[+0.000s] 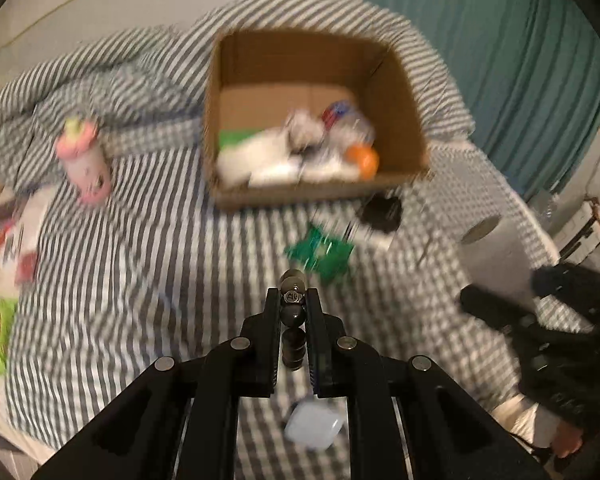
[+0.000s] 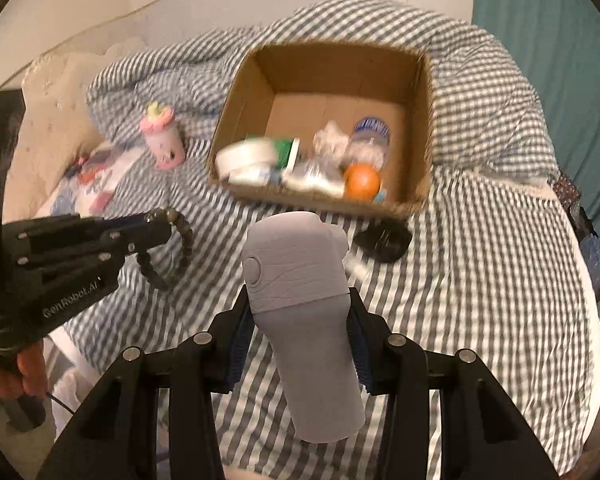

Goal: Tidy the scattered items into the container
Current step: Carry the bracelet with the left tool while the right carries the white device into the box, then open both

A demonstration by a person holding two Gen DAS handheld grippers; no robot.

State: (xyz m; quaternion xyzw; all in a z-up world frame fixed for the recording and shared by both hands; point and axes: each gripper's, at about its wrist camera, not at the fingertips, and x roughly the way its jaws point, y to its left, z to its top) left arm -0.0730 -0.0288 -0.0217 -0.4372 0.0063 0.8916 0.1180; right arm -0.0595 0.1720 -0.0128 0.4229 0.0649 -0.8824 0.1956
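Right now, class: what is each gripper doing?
Left gripper: shut on a dark bead bracelet.
Right gripper: shut on a grey tumbler.

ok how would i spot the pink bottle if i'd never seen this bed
Find the open brown cardboard box on the grey-and-white striped bedspread. Left of it, apart from the box, the small pink plastic bottle stands tilted. It is the only pink item, with a pale yellow-green top.

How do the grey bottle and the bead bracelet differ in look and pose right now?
The grey bottle is bulky, smooth and pale; the bead bracelet is a thin, dark loop. The right tongs clamp the bottle's sides; the bracelet dangles from the left tongs. Both are held above the bed.
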